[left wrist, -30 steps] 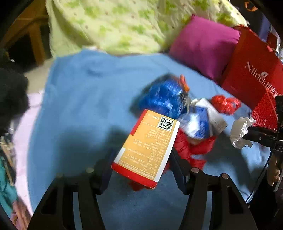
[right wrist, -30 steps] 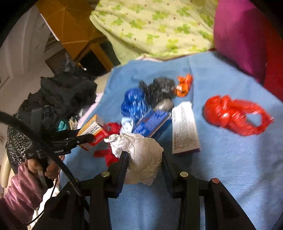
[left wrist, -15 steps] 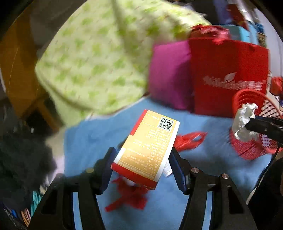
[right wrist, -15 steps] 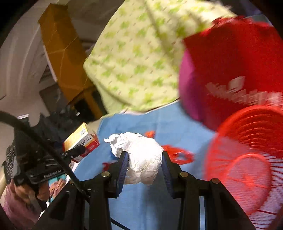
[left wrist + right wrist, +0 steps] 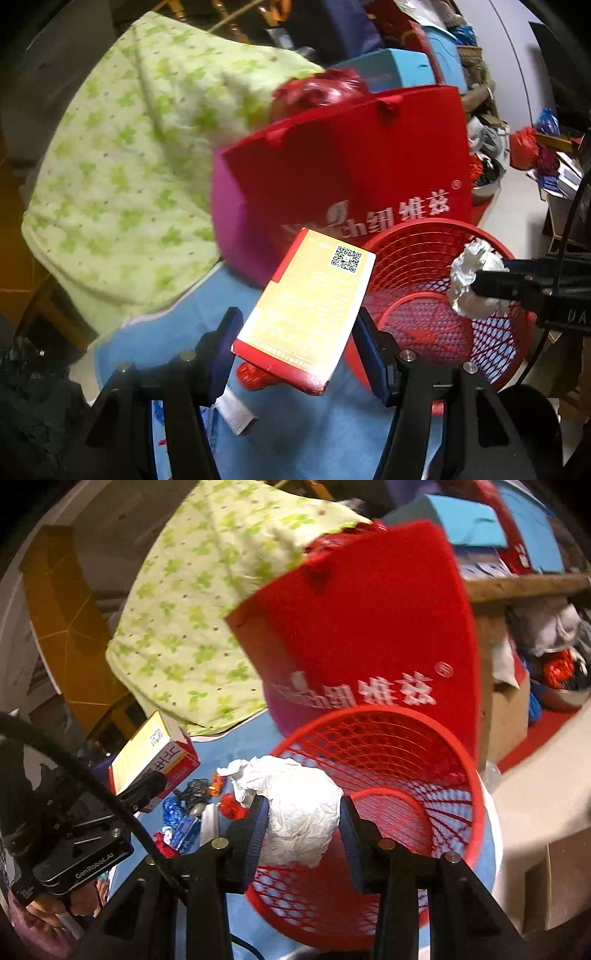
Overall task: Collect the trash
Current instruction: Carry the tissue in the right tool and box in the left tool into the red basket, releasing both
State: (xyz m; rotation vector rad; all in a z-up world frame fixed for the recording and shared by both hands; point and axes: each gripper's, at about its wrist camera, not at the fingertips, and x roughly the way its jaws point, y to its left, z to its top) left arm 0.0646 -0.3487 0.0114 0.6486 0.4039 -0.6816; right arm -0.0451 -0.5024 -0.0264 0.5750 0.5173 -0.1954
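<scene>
Right gripper (image 5: pixel 301 827), jaws easing apart around the paper wad (image 5: pixel 301 814) above the basket (image 5: pixel 476 812), light and crushable; left gripper (image 5: pixel 299 341) clamps the box (image 5: pixel 308 306), stiff, at its sides, basket at 3 o'clock.

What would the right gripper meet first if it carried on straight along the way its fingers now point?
Probably the red mesh basket: the right gripper, its jaws opening around the crumpled white paper, points down into the basket's open mouth, with nothing else visible in between. The exact depth is hard to judge through the fisheye.
</scene>
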